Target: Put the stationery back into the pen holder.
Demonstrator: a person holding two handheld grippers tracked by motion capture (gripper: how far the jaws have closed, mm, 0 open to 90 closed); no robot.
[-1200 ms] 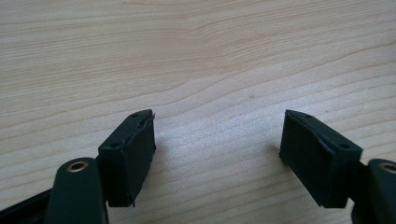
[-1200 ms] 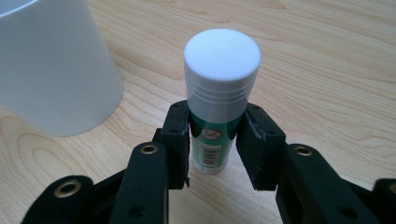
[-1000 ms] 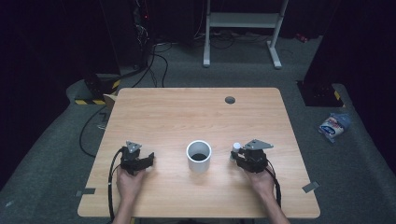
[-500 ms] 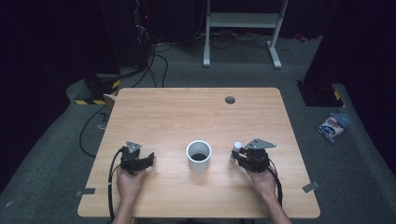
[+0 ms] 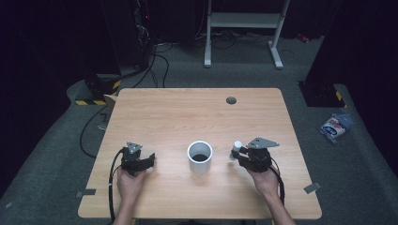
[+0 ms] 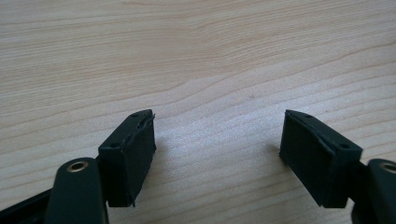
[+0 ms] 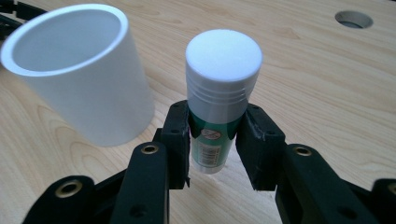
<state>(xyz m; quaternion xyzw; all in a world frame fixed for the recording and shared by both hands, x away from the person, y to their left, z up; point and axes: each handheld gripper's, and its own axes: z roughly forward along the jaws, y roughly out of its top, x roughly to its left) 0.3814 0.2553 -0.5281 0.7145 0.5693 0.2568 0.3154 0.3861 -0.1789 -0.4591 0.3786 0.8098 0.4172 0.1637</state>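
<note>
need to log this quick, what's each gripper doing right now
left gripper: open, nothing between its jaws, over bare table.
right gripper: shut on the glue stick, upright beside the white cup.

The glue stick's [image 7: 217, 102] label is partly hidden behind the pads.

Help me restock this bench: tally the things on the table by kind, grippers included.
White cups: 1
Glue sticks, held upright in the right gripper: 1
Grippers, counting the empty left gripper: 2
Total: 4
</note>
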